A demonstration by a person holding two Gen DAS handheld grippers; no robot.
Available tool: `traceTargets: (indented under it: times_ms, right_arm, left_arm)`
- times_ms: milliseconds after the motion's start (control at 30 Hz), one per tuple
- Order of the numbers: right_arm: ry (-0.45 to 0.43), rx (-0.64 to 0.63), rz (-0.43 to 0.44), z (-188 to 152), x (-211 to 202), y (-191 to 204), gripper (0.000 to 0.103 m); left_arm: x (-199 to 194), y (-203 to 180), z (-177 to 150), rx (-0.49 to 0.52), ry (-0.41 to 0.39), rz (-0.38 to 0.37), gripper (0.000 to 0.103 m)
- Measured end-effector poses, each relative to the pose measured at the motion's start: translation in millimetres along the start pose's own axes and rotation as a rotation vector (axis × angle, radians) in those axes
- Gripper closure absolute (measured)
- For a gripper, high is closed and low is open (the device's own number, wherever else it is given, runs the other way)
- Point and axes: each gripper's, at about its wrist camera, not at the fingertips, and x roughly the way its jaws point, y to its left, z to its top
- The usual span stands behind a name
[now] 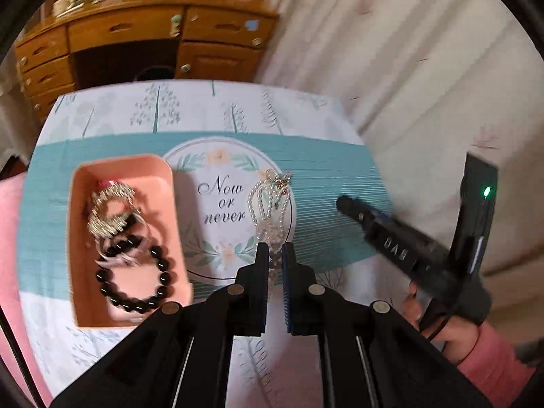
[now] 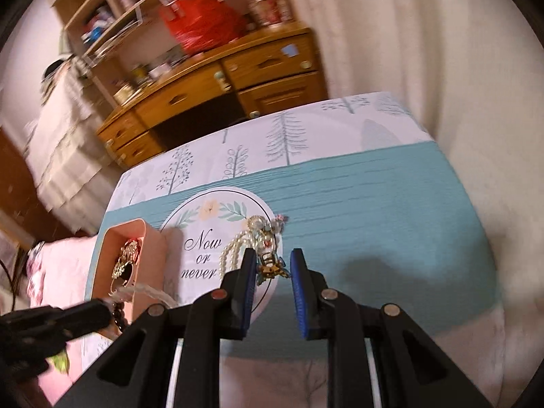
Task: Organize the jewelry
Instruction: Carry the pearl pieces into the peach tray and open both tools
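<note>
The clear bead strand (image 1: pixel 274 265) was clamped between the nearly closed jaws of the left gripper (image 1: pixel 274 245), above the middle of the tablecloth (image 1: pixel 323 176). Whether it joined the pearl piece (image 1: pixel 260 200) lying on the round print could not be told. The pink box (image 1: pixel 73 238) sat by the cloth's left edge, already holding bracelets. The sensible move was probably to lift until the strand hung free, carry it over the box's open part, then lower and release. The right gripper (image 2: pixel 273 252) was partly open and held nothing.
</note>
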Motion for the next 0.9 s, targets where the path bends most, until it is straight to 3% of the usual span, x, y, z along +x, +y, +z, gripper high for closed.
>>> traceTargets:
  times_ms: [133,333,800,833,900]
  right_arm:
    - [-0.044,0.136,-0.039,-22,-21,18,0.083]
    - [-0.104,0.277,-0.015,-50,-36,52,0.083]
    - [-0.115,0.163,0.152,-72,-39,161,0.083]
    - [-0.109,0.162,0.159,-72,-37,166,0.083]
    - [-0.106,0.158,0.16,-72,-35,172,0.081]
  left_arm:
    - [-34,18,9,0.08,-0.044,-0.026,0.098]
    - [-66,52,21,0.155,-0.071,-0.028,0.098]
    - [-84,100,28,0.186,-0.067,0.063,0.098]
    - [-83,100,28,0.183,-0.066,0.075,0.097]
    - [-82,101,28,0.169,-0.054,0.094,0.082]
